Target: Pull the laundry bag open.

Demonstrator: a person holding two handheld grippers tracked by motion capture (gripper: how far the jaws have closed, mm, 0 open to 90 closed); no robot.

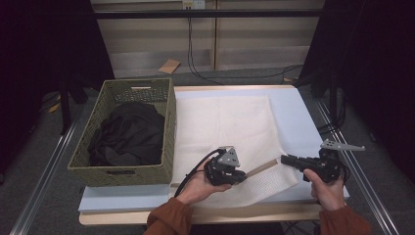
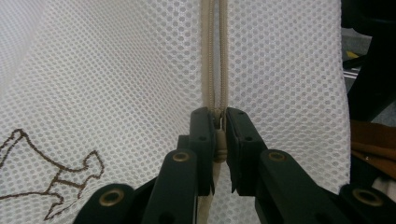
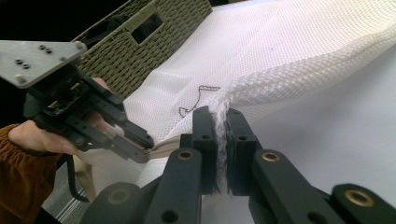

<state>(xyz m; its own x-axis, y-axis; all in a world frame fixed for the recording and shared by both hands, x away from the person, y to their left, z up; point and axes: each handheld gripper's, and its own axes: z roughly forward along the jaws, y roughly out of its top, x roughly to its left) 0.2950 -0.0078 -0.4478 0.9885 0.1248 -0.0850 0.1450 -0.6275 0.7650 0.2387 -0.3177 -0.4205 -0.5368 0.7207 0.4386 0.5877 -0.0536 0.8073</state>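
Your left claw (image 2: 218, 135) pinches the mesh laundry bag's (image 2: 116, 84) zipper pull (image 2: 220, 142), while your right claw (image 3: 220, 126) pinches the bag's corner (image 3: 224, 100).

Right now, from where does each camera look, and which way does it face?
High view: above the person's side, looking forward and down on the table; both forearms enter from below.
Left gripper view: on the left gripper, looking along its jaws, shut on the zipper pull of the white mesh bag.
Right gripper view: on the right gripper, jaws pinching the bag's edge; the left hand shows.
All three share the mesh bag.
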